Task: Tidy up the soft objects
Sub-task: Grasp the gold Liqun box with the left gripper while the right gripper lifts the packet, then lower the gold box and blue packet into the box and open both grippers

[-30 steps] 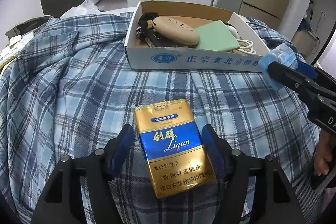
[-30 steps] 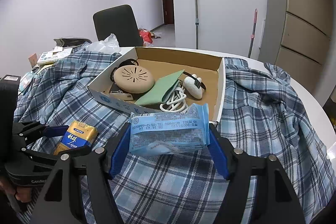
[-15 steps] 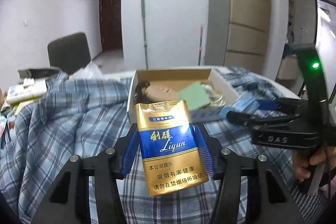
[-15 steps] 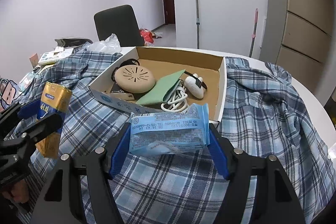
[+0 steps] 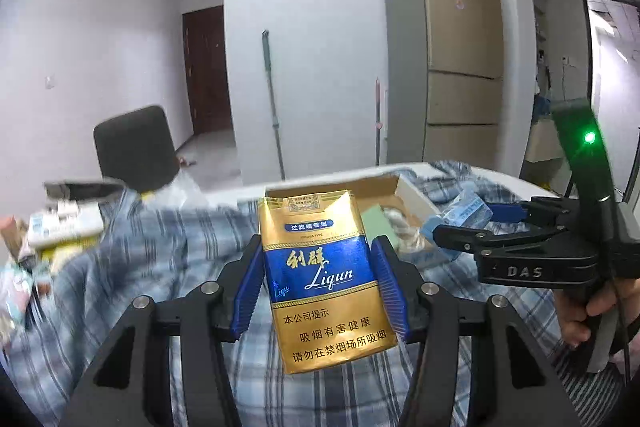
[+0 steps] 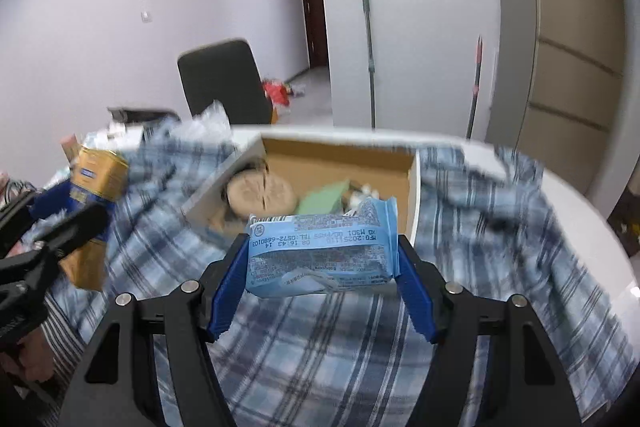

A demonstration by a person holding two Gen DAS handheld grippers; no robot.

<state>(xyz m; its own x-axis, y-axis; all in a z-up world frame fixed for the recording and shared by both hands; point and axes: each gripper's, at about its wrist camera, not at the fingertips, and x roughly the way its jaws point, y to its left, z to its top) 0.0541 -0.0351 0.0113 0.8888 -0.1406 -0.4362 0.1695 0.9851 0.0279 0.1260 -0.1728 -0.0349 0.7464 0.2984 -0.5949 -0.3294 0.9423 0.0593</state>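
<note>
While the left gripper [image 5: 320, 281] clamps an upright cigarette pack [image 5: 326, 279], the right gripper [image 6: 322, 277] grips a crosswise tissue packet [image 6: 322, 253] just before the open cardboard box [image 6: 414, 183], nearer it.

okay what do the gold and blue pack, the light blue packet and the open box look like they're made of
Gold and blue pack: seemingly soft paper or foil with a metallic sheen; its top corners look crumpled.
Light blue packet: probably thin plastic film, going by its glossy wrinkles and crimped end seam.
Open box: cardboard, plain brown and matte inside, white outside.
</note>
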